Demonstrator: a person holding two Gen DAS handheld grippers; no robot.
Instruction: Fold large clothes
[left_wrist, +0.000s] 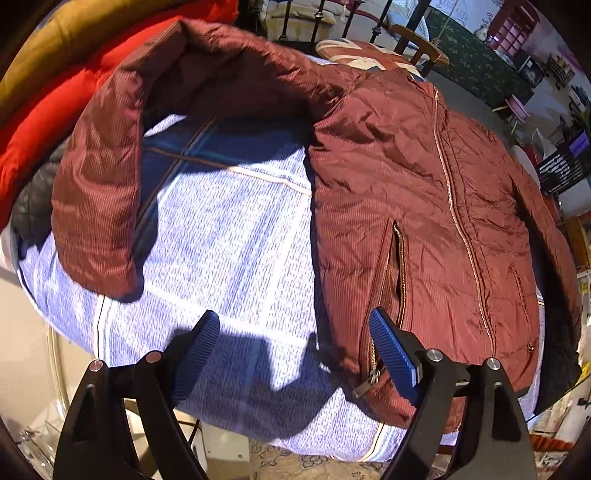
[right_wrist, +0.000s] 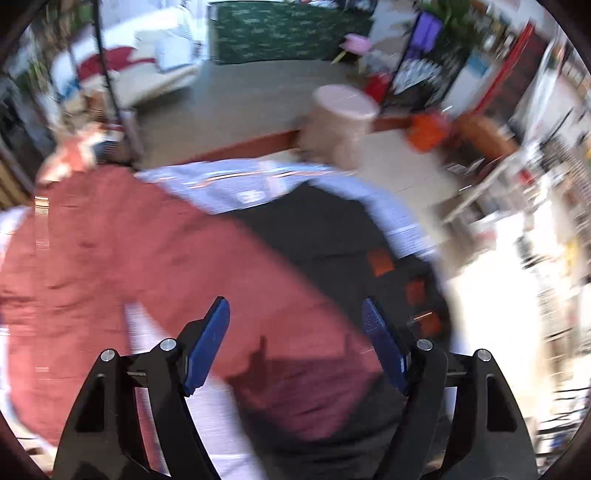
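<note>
A maroon zip-up padded jacket (left_wrist: 424, 206) lies front up on a blue-and-white patterned cloth (left_wrist: 229, 251). Its left sleeve (left_wrist: 99, 192) arches out and hangs down on the left. My left gripper (left_wrist: 295, 347) is open and empty, just above the cloth beside the jacket's lower hem and pocket zip (left_wrist: 369, 380). In the blurred right wrist view, the jacket (right_wrist: 155, 266) fills the left and a black garment or lining (right_wrist: 332, 243) lies beside it. My right gripper (right_wrist: 295, 339) is open and empty above the jacket.
A red garment (left_wrist: 55, 110), a mustard one (left_wrist: 74, 40) and a dark quilted one (left_wrist: 33, 199) are piled at the left. A chair (left_wrist: 417, 44) and bed frame stand behind. A round stool (right_wrist: 340, 118) and cluttered shelves (right_wrist: 535, 184) lie beyond the table edge.
</note>
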